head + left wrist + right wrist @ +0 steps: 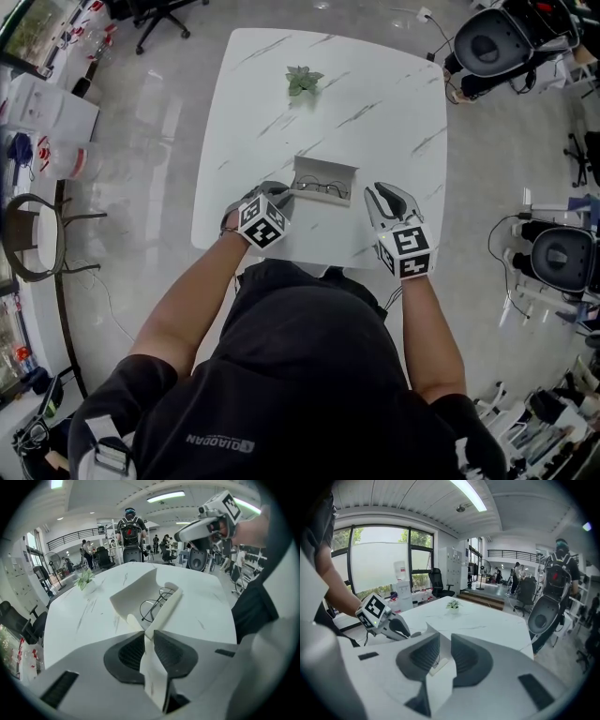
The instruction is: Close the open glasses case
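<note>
Head view first: looks steeply down on a white marble table (375,84), with the open glasses case (325,170) near the front edge, long side toward the person, and wire-rimmed glasses (321,187) lying inside. Small green plant (303,81) toward the far edge, well apart from the case. Left gripper (279,194) at the case's left end, touching it. Right gripper (382,199) just beside the case's right end, apart from it, above the tabletop. Left gripper view next: jaws clenched on the case's thin white front flap (167,609), pinched flat between the two dark pads (129,653). Beyond the pinch, the flap running away at a slant, the taller curved back wall (133,597) to its left, the glasses between the two. Right gripper high at the upper right of this view, clear of the case. Past the table, a person with a backpack (131,529), seen from behind. Right gripper view last: jaws released, parted by a narrow gap, nothing gripped. Through that gap, one end of the case, low on the table. Left gripper at the left of this view, tips at the case. Plant farther off on the tabletop, large windows (379,559) behind.
</note>
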The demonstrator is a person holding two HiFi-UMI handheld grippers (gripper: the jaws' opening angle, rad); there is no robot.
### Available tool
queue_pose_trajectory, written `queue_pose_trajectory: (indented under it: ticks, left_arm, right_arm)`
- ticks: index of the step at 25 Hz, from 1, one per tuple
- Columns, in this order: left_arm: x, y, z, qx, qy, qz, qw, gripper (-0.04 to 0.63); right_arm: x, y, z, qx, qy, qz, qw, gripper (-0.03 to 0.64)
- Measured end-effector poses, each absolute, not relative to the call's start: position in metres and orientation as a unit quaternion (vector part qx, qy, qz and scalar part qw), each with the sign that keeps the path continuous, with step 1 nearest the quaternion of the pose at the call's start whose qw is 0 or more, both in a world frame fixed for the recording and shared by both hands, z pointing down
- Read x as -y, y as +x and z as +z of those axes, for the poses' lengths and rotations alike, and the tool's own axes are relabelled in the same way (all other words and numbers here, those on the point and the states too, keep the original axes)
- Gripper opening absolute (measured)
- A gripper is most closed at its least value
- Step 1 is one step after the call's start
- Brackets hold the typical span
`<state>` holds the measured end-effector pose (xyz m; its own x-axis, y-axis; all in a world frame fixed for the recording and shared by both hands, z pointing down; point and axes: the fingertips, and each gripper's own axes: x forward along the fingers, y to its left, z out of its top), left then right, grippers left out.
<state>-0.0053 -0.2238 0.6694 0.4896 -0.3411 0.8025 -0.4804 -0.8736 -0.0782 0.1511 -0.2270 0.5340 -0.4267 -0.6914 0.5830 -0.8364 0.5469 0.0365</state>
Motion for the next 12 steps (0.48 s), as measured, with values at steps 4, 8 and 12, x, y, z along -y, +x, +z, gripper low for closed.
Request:
queue_pose_trajectory:
  ticks: [4,8,12]
  left_arm:
    - [0.224,-0.006,0.669,0.242,0.86,0.443,0.082,0.064]
    - [0.224,-0.006,0.67,0.243,0.859,0.442,0.084,0.064]
    - [0.224,-0.006,0.67,0.24,0.863,0.434,0.097,0.066]
  right_arm:
    - [0.237,0.153,0.559,0.828,0.445,0.119,0.32,0.075]
    - [0.25,0.152,0.576,0.824,0.433,0.113,0.347,0.075]
    - [0.262,0.152,0.589,0.817,0.416,0.093,0.387,0.074]
